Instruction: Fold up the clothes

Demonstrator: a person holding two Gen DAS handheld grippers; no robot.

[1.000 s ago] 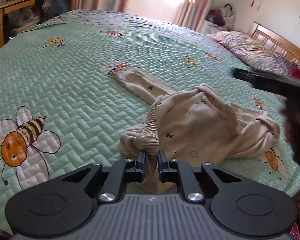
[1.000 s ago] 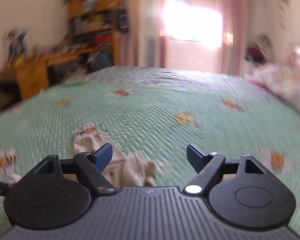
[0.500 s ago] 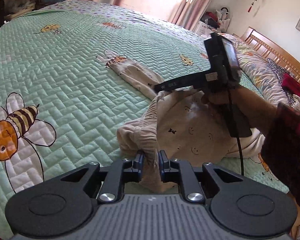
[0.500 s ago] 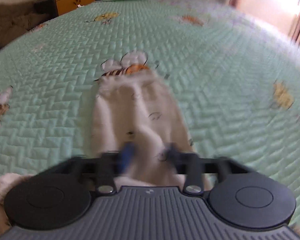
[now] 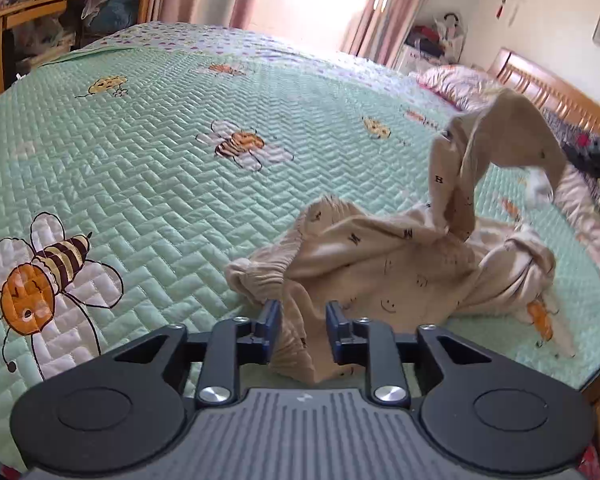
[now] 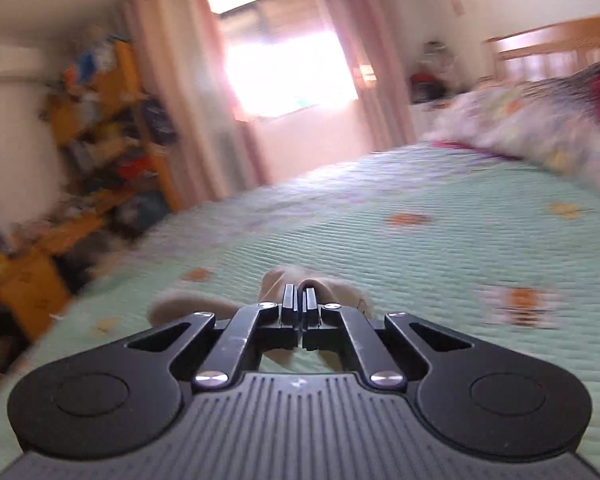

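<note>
Fingers of the left gripper (image 5: 299, 330) are spread a bit w/ the waistband of the beige pants (image 5: 384, 264) loose between them, not clamped. Right gripper (image 6: 299, 300) fingers are pressed together, pinching a pant leg (image 5: 496, 148) and lifting it off the bed (image 5: 148, 168). Pants sit crumpled near the bed's front-right edge, nothing flat or creased, so judging by that the folding is far from done: legs need straightening, then the folds. Surface is a green quilted cover w/ bees; bedroom w/ bright window (image 6: 288, 72), pink curtains, cluttered shelves (image 6: 112, 120), wooden headboard (image 5: 548, 92).
</note>
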